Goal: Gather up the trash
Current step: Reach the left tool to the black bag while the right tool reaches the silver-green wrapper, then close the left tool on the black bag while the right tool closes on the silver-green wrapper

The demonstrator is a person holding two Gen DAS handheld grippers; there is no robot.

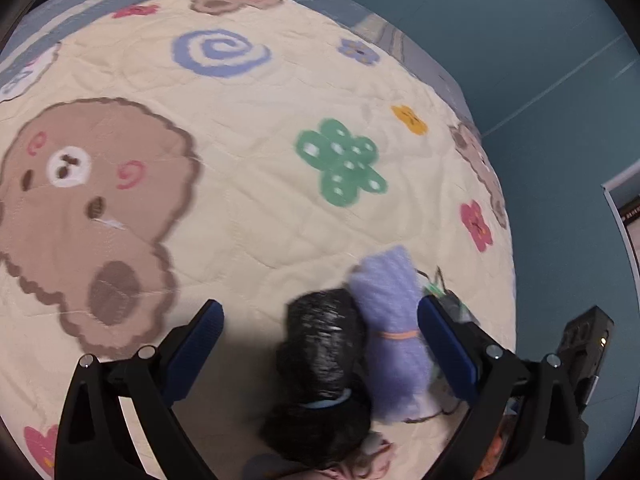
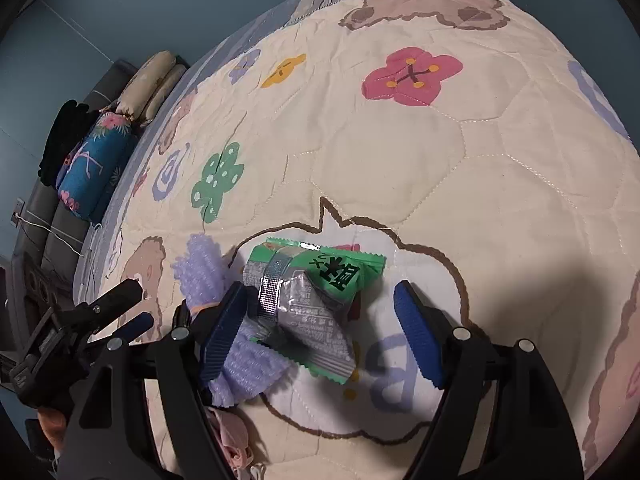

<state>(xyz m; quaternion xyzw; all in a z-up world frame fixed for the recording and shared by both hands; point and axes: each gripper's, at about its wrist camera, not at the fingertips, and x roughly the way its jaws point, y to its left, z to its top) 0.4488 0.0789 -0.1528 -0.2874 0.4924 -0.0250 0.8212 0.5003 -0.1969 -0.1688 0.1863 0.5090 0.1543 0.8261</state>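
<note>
Quilted bedspread carries one green wrapper, one purple roll, one black roll; both tongs gape apart.

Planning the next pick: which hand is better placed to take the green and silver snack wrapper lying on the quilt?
Right. The right gripper stands open with the green and silver snack wrapper between its fingers, while the left gripper brackets a black bag roll and lilac roll.

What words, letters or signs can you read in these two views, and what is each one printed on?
"B": a large lilac letter, seen upside down, in the white speech bubble on the quilt.
Green snack wrapper: bold dark characters, seen upside down, which I cannot read with confidence.
Same wrapper, silver side: the fine print is too small to read.
Left wrist view: no text.
</note>
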